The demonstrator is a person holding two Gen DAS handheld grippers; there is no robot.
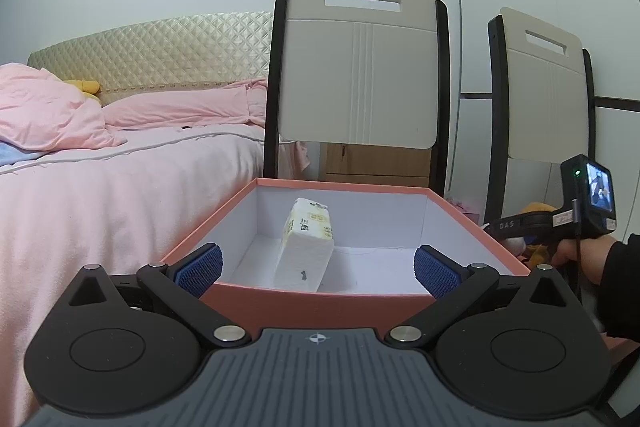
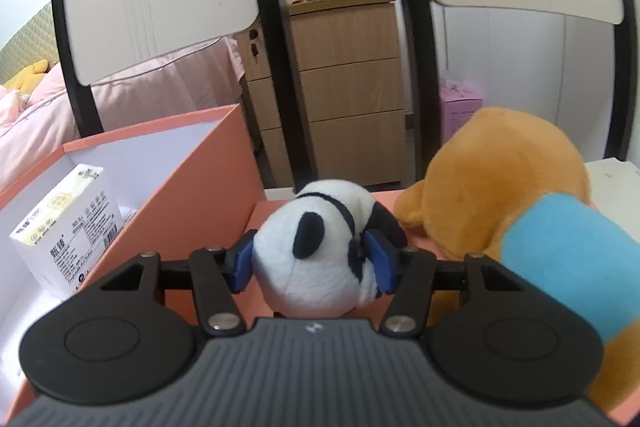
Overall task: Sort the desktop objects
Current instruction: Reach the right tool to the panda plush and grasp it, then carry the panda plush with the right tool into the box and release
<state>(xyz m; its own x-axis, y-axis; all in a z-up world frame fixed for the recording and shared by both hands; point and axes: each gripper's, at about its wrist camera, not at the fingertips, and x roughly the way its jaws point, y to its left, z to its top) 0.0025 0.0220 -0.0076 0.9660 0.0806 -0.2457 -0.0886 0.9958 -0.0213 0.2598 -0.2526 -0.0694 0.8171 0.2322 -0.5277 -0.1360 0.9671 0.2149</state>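
Note:
An orange box [image 1: 312,301] with a white inside holds a white and yellow tissue pack [image 1: 306,247] leaning on its end. My left gripper [image 1: 318,269] is open and empty, its blue pads spread over the box's near wall. In the right wrist view my right gripper [image 2: 312,261] is shut on a black and white panda plush [image 2: 316,251], over an orange surface just right of the box [image 2: 208,179]. The tissue pack [image 2: 68,227] shows inside the box. An orange bear plush with a blue shirt [image 2: 516,195] lies right of the panda.
Two chairs with cream backs [image 1: 356,75] stand behind the box. A bed with pink bedding [image 1: 100,167] is to the left. A wooden drawer unit [image 2: 348,87] stands behind the chairs. The right hand with its gripper camera [image 1: 588,199] is at the right.

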